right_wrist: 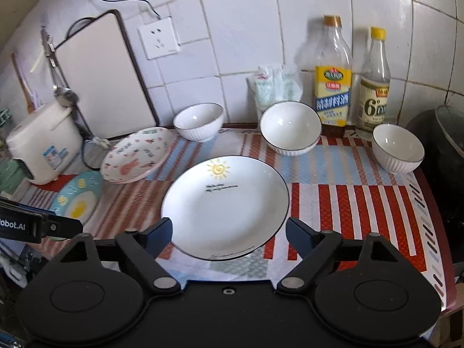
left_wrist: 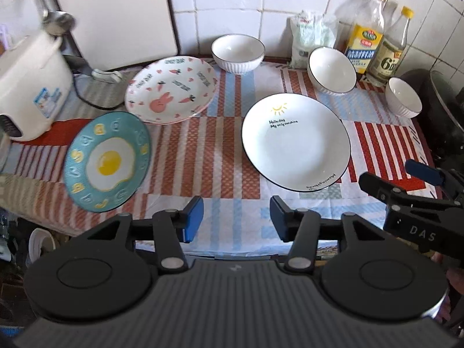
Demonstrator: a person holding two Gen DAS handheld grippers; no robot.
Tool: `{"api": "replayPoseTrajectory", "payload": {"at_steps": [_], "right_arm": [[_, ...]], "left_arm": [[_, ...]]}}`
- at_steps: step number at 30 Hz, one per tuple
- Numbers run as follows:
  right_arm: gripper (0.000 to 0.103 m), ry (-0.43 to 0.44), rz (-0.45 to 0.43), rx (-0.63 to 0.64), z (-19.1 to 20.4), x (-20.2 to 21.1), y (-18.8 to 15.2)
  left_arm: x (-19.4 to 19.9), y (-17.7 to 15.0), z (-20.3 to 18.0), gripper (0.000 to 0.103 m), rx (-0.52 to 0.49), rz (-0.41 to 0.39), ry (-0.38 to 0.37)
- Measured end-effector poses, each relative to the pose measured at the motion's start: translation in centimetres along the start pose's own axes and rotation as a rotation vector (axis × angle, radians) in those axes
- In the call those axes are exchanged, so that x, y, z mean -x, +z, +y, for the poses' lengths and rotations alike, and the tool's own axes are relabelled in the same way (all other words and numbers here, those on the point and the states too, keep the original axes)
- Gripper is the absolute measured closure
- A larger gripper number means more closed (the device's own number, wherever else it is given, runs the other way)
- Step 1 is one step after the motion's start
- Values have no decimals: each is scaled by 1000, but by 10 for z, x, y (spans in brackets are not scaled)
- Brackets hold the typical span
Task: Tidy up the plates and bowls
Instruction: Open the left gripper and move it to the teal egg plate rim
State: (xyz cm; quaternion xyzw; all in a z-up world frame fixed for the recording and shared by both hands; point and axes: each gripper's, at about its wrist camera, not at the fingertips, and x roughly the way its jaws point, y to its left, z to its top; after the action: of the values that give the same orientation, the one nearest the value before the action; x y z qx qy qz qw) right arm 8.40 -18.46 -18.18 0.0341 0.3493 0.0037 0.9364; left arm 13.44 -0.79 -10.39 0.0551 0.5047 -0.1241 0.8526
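Note:
A white sun plate (left_wrist: pixel 295 142) (right_wrist: pixel 224 206) lies mid-counter. A pink rabbit plate (left_wrist: pixel 171 88) (right_wrist: pixel 136 153) and a teal fried-egg plate (left_wrist: pixel 107 161) (right_wrist: pixel 76 197) lie to the left. Three white bowls stand at the back: left (left_wrist: pixel 237 52) (right_wrist: pixel 198 120), middle (left_wrist: pixel 332 69) (right_wrist: pixel 290 126), right (left_wrist: pixel 403 95) (right_wrist: pixel 397 148). My left gripper (left_wrist: pixel 236 219) is open and empty above the front edge. My right gripper (right_wrist: pixel 229 235) is open and empty, its jaws either side of the sun plate's near rim, above it.
A patchwork cloth (left_wrist: pixel 220 150) covers the counter. A rice cooker (left_wrist: pixel 32 81) (right_wrist: pixel 43 142) stands left, a cutting board (right_wrist: pixel 107 78) leans on the wall, two bottles (right_wrist: pixel 333 75) (right_wrist: pixel 374 84) and a bag (right_wrist: pixel 274 87) stand at the back, a dark pot (right_wrist: pixel 446 145) at the right.

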Motion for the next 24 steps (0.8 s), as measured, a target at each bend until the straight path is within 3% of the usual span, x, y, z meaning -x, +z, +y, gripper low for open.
{"api": "replayPoseTrajectory", "payload": {"at_steps": [9, 12, 17, 24], "right_arm": [[8, 35, 20, 24, 22, 31, 6], [8, 45, 26, 48, 34, 37, 8], [8, 81, 47, 132, 61, 46, 11], [9, 136, -6, 223, 113, 55, 13]], "left_arm": [[41, -6, 22, 33, 5, -11, 76], [49, -7, 34, 29, 9, -15, 67], [57, -11, 56, 25, -38, -21, 68], [58, -17, 103, 23, -101, -3, 79]]}}
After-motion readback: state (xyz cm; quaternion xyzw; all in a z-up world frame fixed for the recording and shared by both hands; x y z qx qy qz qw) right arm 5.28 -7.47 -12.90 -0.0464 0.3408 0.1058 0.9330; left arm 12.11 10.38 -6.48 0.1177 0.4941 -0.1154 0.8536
